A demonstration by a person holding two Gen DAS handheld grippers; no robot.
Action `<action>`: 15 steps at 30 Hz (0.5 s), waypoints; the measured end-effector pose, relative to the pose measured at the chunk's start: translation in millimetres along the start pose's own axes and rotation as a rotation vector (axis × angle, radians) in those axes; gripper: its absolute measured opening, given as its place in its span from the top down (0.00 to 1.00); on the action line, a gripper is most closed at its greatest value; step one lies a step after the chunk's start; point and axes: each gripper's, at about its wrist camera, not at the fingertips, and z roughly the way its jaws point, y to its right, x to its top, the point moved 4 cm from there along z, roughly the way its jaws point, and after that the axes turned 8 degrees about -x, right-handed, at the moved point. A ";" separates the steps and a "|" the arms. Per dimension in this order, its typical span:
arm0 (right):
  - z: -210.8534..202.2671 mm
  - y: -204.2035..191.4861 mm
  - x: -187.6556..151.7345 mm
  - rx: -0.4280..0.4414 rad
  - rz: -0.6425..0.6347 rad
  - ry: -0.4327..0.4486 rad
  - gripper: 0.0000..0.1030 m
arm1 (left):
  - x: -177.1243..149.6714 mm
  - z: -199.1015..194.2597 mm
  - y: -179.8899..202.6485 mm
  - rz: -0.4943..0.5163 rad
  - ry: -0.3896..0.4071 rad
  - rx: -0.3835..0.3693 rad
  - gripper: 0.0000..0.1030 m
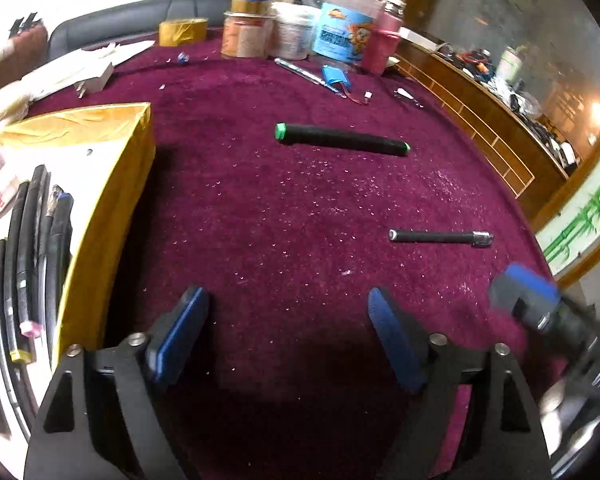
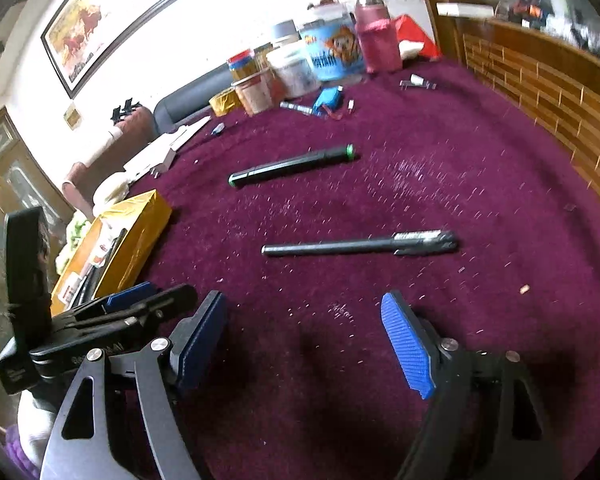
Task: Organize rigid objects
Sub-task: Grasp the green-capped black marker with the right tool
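Note:
A black marker with green ends lies on the purple tablecloth; it also shows in the right wrist view. A thin black pen with a silver clip lies nearer, to the right, and shows in the right wrist view. A gold box at the left holds several pens; it shows in the right wrist view too. My left gripper is open and empty, above the cloth, short of both pens. My right gripper is open and empty, just short of the thin pen.
Jars, tubs and tape rolls stand at the table's far edge, with a blue pouch and a pen in front. White papers lie far left. A wooden shelf runs along the right. The right gripper appears at the left view's right edge.

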 end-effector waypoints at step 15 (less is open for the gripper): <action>123.2 -30.8 138.4 -0.253 -0.068 -0.146 0.27 | -10.1 19.1 21.9 0.155 -0.074 0.090 0.00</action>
